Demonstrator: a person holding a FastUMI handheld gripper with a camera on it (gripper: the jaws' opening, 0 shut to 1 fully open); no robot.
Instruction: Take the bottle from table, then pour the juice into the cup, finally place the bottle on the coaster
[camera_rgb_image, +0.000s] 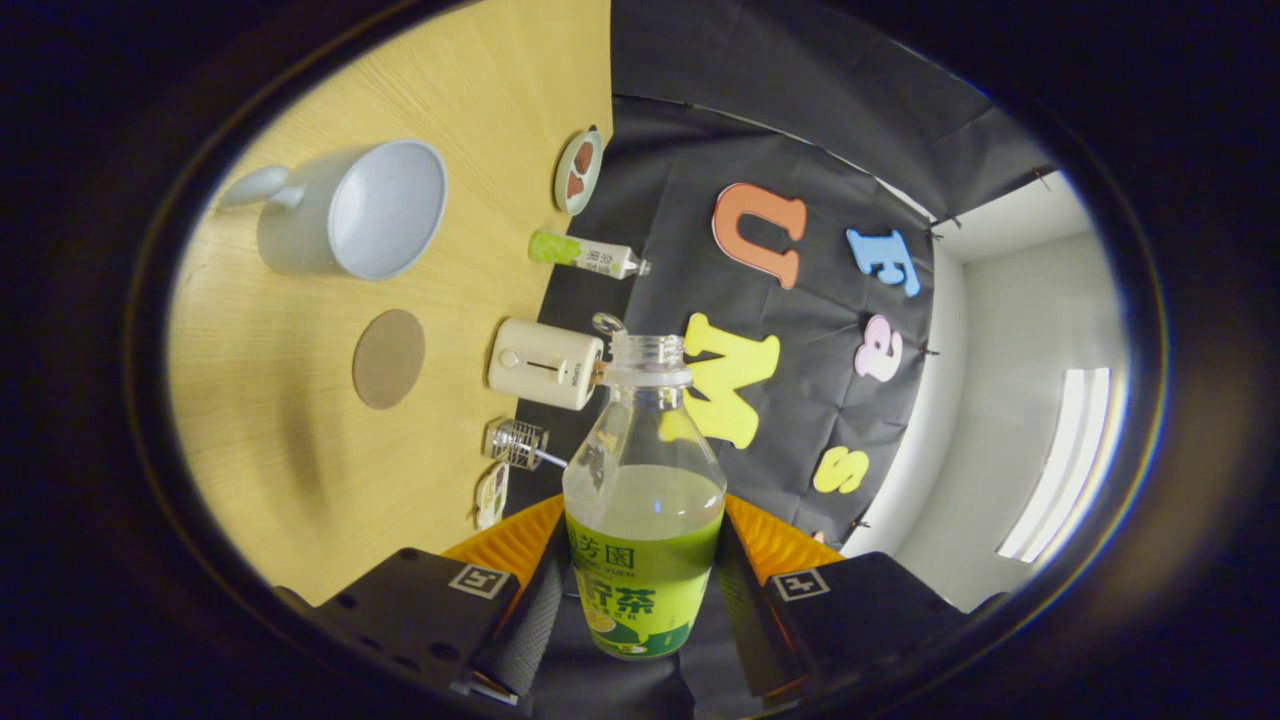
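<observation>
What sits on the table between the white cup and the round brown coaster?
Nothing: in the gripper view, bare wooden table separates white cup from brown coaster. The gripper grips the bottle.

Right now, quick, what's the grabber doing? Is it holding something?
Gripper: shut on the clear plastic bottle of green juice, cap off, one finger pressing each side of it.

Gripper (640, 600) rolled sideways relative to the table (300, 450), both fingers (525, 615) pressed against the sides of the uncapped bottle (643, 520).
</observation>
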